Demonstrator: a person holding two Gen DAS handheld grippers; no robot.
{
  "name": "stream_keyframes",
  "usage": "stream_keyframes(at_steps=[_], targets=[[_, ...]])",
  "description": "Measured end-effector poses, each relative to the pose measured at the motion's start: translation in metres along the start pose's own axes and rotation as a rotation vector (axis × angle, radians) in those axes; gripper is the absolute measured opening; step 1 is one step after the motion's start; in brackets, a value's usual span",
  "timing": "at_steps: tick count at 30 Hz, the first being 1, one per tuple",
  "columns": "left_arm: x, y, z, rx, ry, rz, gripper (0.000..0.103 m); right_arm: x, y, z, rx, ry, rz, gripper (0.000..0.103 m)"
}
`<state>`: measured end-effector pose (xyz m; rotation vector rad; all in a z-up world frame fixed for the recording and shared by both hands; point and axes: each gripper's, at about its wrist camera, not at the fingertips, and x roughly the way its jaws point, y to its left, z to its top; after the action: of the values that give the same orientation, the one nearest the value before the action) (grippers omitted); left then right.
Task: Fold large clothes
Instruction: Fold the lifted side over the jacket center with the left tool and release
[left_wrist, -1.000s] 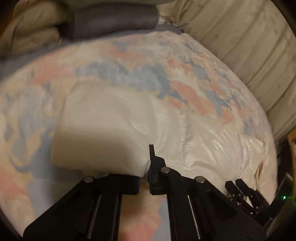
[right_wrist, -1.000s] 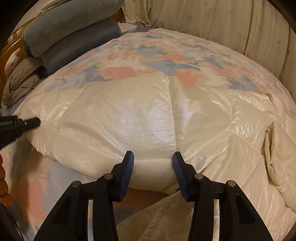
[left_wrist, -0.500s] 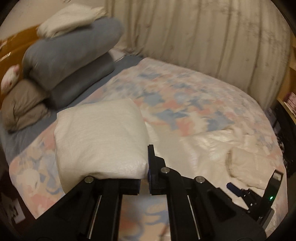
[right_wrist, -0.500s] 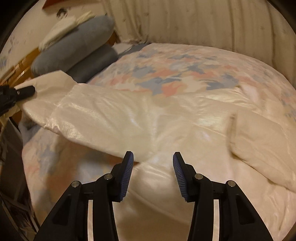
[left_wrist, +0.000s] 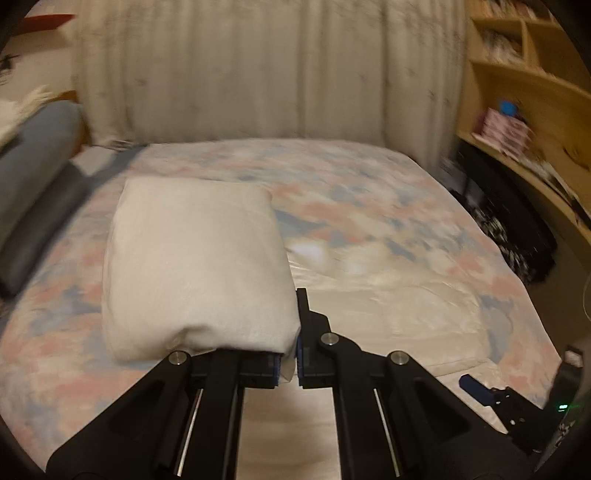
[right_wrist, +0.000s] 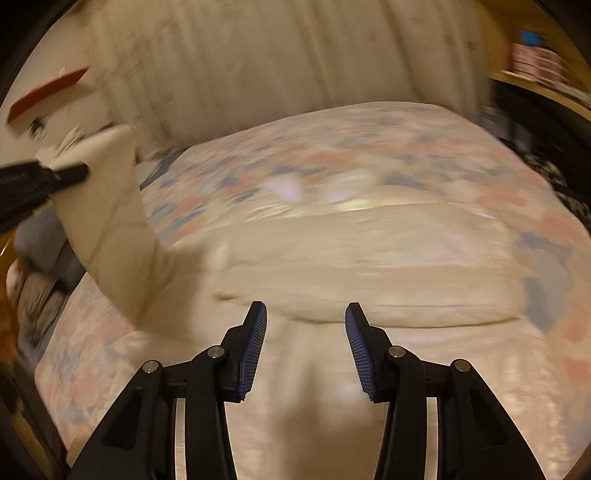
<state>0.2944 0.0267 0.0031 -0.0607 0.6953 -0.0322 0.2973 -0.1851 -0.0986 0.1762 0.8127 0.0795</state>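
Observation:
A large cream padded coat (right_wrist: 369, 266) lies on the bed. My left gripper (left_wrist: 290, 354) is shut on a fold of the coat (left_wrist: 195, 266) and holds it lifted above the bed. In the right wrist view the left gripper (right_wrist: 40, 184) shows at the far left with the raised cream flap (right_wrist: 107, 206) hanging from it. My right gripper (right_wrist: 303, 347) is open and empty, low over the coat near the bed's front; it also shows at the lower right of the left wrist view (left_wrist: 517, 406).
The bed has a pastel pink and blue patterned cover (left_wrist: 369, 192). Grey pillows (left_wrist: 33, 177) are stacked at the left. A pale curtain (left_wrist: 258, 74) hangs behind the bed. Wooden shelves (left_wrist: 524, 92) stand at the right.
My left gripper has risen high with the coat's fold, pulling it off the bed. My right gripper stayed open and has also lifted and drawn back; both views now look toward the curtain.

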Motion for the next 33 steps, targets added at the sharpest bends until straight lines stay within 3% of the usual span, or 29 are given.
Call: stream_keyframes(at_steps=[5,7,8,11,13,25,28,33], targets=[[0.082,-0.083,-0.042,0.083,0.137,-0.029,0.005,-0.002,-0.079,-0.002,0.092,0.026,-0.047,0.045],[0.114,-0.104,-0.066,0.109,0.224,-0.043,0.011,0.003,-0.100,-0.005,0.114,0.050,-0.055,0.046],[0.127,-0.109,-0.077,0.110,0.271,-0.060,0.020,0.006,-0.109,-0.007,0.126,0.063,-0.053,0.047],[0.150,-0.113,-0.101,0.094,0.369,-0.127,0.036,0.016,-0.124,-0.015,0.173,0.085,-0.038,0.063],[0.151,-0.108,-0.106,0.104,0.367,-0.144,0.042,0.023,-0.122,-0.017,0.198,0.088,-0.026,0.070],[0.080,-0.058,-0.082,0.090,0.312,-0.246,0.056,0.034,-0.081,0.012,0.169,0.071,0.043,0.071],[0.057,-0.045,-0.080,0.126,0.282,-0.244,0.060,0.029,-0.072,0.018,0.161,0.064,0.067,0.079],[0.033,-0.007,-0.080,0.157,0.251,-0.198,0.064,0.032,-0.057,0.025,0.123,0.086,0.083,0.081]])
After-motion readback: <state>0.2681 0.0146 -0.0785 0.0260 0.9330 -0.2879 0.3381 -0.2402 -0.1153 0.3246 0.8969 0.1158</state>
